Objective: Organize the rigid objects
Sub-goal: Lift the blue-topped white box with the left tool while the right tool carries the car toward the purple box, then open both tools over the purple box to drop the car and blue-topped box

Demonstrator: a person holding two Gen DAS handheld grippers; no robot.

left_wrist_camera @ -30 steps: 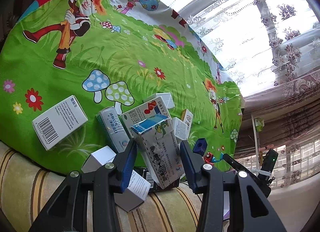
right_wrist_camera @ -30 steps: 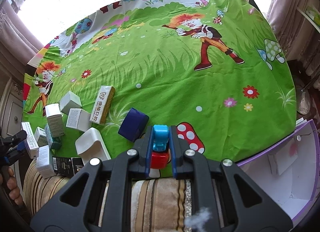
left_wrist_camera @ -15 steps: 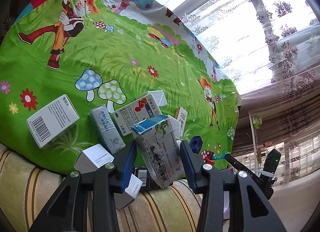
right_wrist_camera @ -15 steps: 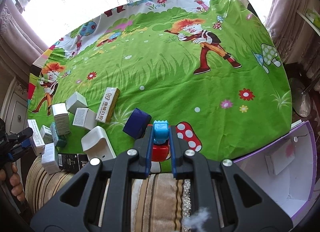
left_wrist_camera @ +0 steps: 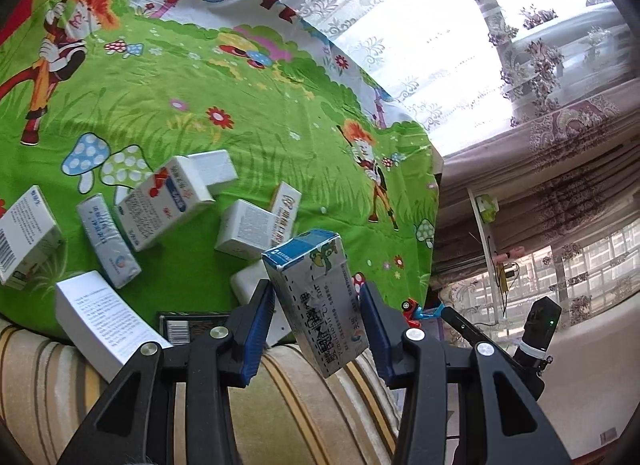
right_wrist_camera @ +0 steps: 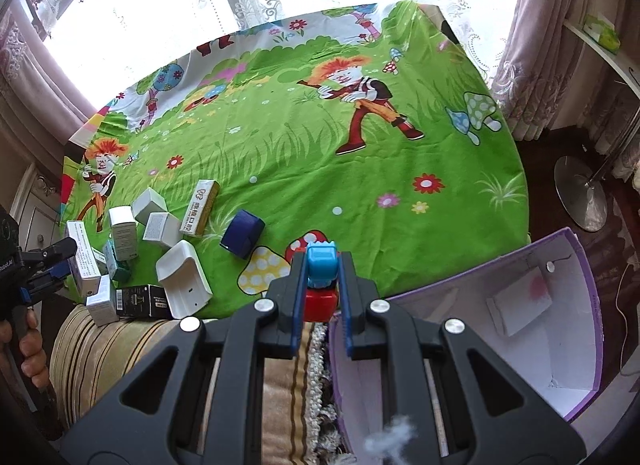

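Left gripper (left_wrist_camera: 318,319) clamps a tilted rectangular cardboard medicine carton (left_wrist_camera: 316,297), blue-topped with printed sides, lifted clear of the green cartoon-print tablecloth (left_wrist_camera: 248,105). Right gripper (right_wrist_camera: 320,285) is pinched tight on a small glossy plastic toy (right_wrist_camera: 320,281), blue over red, beside an open purple-edged box (right_wrist_camera: 560,305). Scattered white cartons (right_wrist_camera: 160,229), a navy block (right_wrist_camera: 242,233) and a white plastic holder (right_wrist_camera: 184,281) crowd the cloth's near edge.

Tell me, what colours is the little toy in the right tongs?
The toy is light blue above, red below; clearest in the right wrist view.
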